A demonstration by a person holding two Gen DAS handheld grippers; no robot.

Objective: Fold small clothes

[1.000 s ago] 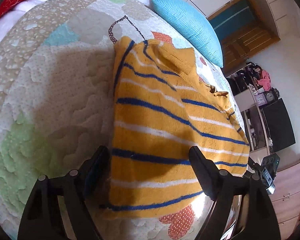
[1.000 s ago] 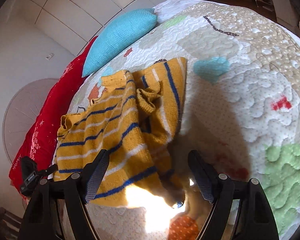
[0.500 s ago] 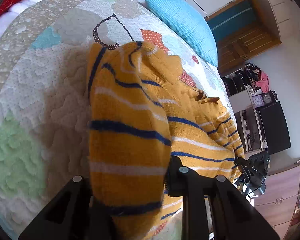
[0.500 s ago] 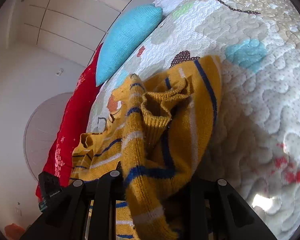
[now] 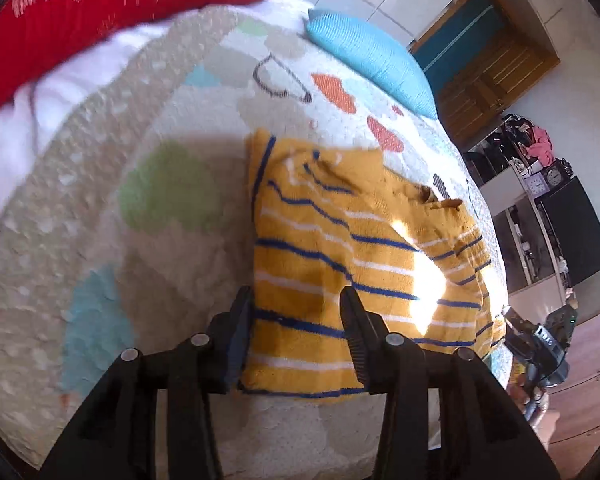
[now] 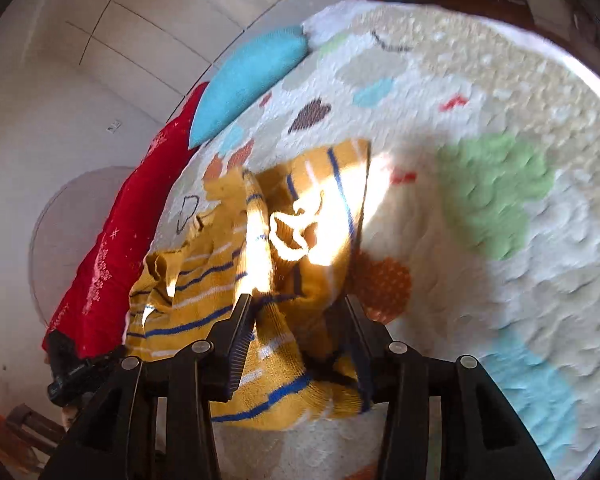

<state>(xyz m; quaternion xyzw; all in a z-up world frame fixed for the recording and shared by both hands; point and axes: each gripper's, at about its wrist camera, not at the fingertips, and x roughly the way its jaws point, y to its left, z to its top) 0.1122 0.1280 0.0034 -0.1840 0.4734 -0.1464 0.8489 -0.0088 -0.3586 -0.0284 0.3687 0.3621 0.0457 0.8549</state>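
A small mustard-yellow sweater with blue and white stripes lies folded over on a patterned quilt. My left gripper is open, its fingers straddling the sweater's near edge, holding nothing. In the right wrist view the sweater lies bunched, a ribbed cuff on top. My right gripper is open just above the sweater's near fold, holding nothing. The other gripper shows at the far edge in each view.
A blue pillow and a red pillow lie at the head of the bed. A wooden door, shelves with a clock and a dark screen stand to the right. The quilt's edge runs close below the sweater.
Both grippers were shut on the sweater and lifting it half a second ago. Now both have opened and let go, and the sweater lies folded on the quilt.
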